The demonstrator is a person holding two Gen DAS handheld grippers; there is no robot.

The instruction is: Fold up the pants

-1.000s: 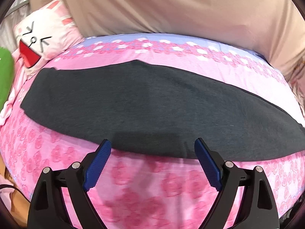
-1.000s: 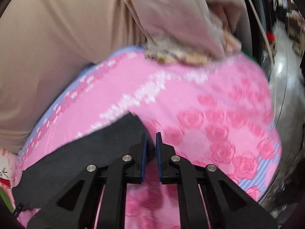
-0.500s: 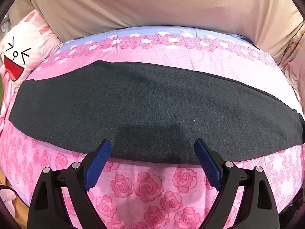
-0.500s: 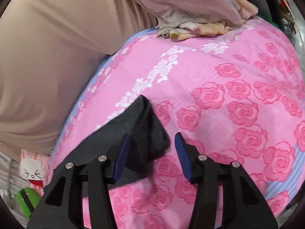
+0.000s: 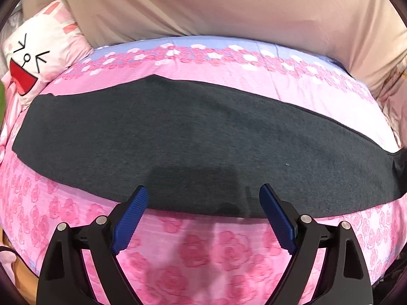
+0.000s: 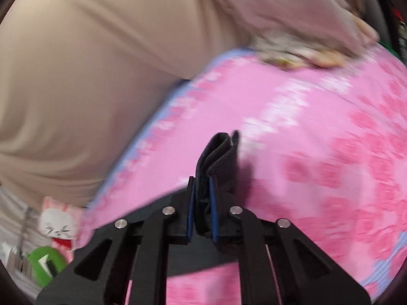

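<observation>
The pants [image 5: 193, 139] lay lengthwise across the left gripper [image 5: 203, 203], its jaws apart and empty, while the right gripper [image 6: 202, 208] was clamped on their end.

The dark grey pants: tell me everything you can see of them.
The dark grey pants look like soft knit fabric, lying flat as one long band across the pink rose-print bedsheet. One end is bunched and lifted off the sheet, pinched in the shut right gripper. The open left gripper hangs over their near edge without touching.
</observation>
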